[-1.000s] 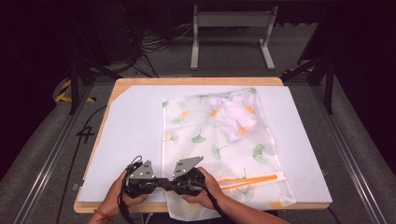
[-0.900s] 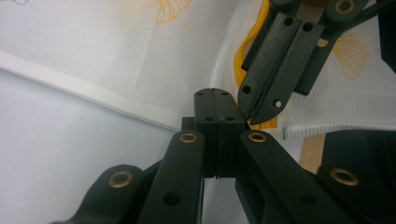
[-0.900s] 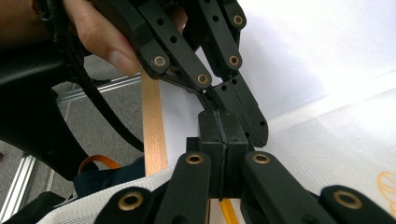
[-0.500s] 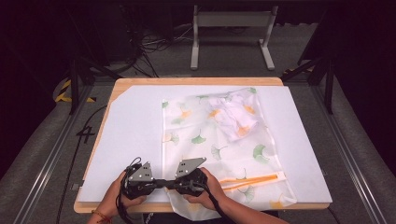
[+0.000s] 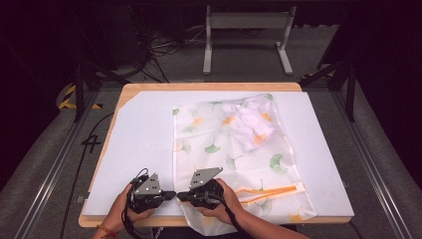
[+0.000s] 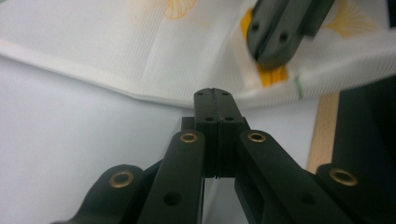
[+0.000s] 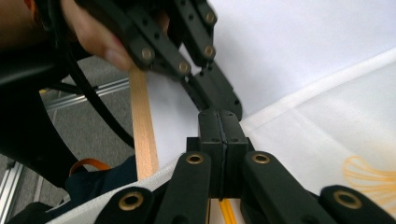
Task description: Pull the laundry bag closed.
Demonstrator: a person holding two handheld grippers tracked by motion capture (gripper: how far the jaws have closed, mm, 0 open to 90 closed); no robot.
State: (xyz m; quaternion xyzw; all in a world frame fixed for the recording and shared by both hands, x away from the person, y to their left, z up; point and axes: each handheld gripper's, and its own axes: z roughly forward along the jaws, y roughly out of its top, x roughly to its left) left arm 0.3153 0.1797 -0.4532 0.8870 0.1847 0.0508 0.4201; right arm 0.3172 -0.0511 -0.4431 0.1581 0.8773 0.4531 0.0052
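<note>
Down at the near edge of the table (image 5: 209,86), the left gripper (image 5: 170,194) and the right gripper (image 5: 182,195) point at each other, tips almost touching. Both have their jaws pressed together with nothing between them, as each gripper view shows plainly. They sit just beside the near left corner of a sheer white mesh bag (image 5: 234,164) printed with green and orange ginkgo leaves, which lies flat on a white sheet (image 5: 144,134) covering the tabletop. In the left gripper view the bag's hem (image 6: 154,95) runs just beyond the closed tips. An orange zipper (image 5: 268,189) runs along the bag's near side, right of the hands. A crumpled white garment (image 5: 249,124) rests inside the bag's far right part.
</note>
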